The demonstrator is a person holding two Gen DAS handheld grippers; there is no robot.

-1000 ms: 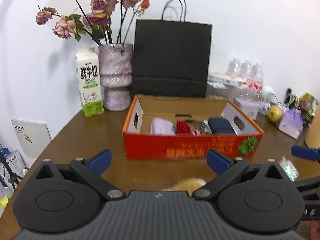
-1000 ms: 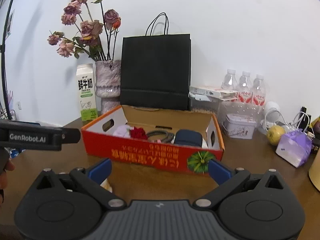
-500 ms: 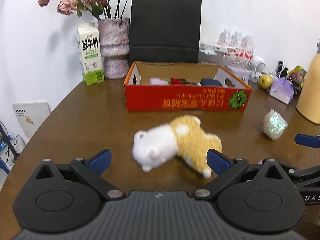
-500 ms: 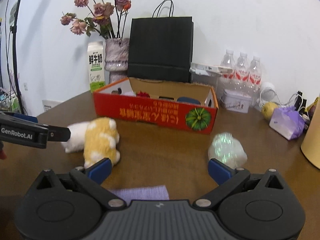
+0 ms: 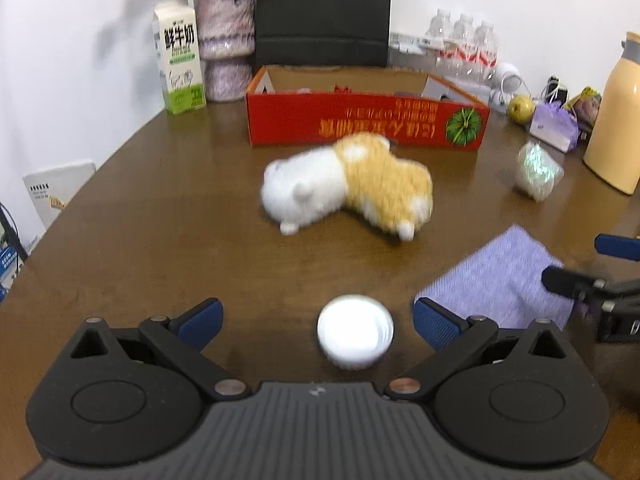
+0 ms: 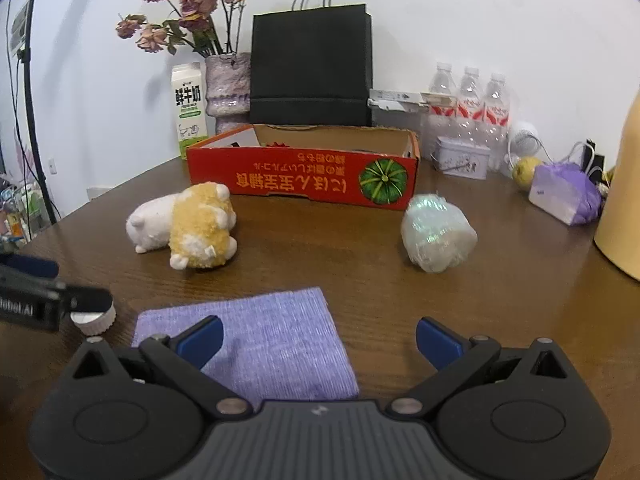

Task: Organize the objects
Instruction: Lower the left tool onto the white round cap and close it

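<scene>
A white and yellow plush toy [image 5: 348, 186] [image 6: 188, 226] lies on the brown table in front of the red cardboard box [image 5: 366, 122] [image 6: 304, 178]. A white round cap [image 5: 355, 331] [image 6: 94, 314] sits between the fingers of my open left gripper [image 5: 316, 320], untouched. A purple cloth [image 5: 508, 276] [image 6: 256, 336] lies under my open right gripper [image 6: 318, 338]. An iridescent wrapped bundle [image 5: 538, 170] [image 6: 438, 232] lies to the right of the plush.
A milk carton [image 5: 178, 58], a vase of dried roses [image 6: 226, 80] and a black paper bag [image 6: 310, 68] stand behind the box. Water bottles [image 6: 470, 96], a tin [image 6: 462, 158], a yellow thermos [image 5: 616, 112], a purple pouch [image 6: 566, 192] and a fruit [image 5: 520, 108] crowd the right.
Both grippers have pulled back from the box and tilted down. The plush, bundle, cloth and cap have come into view on the near table.
</scene>
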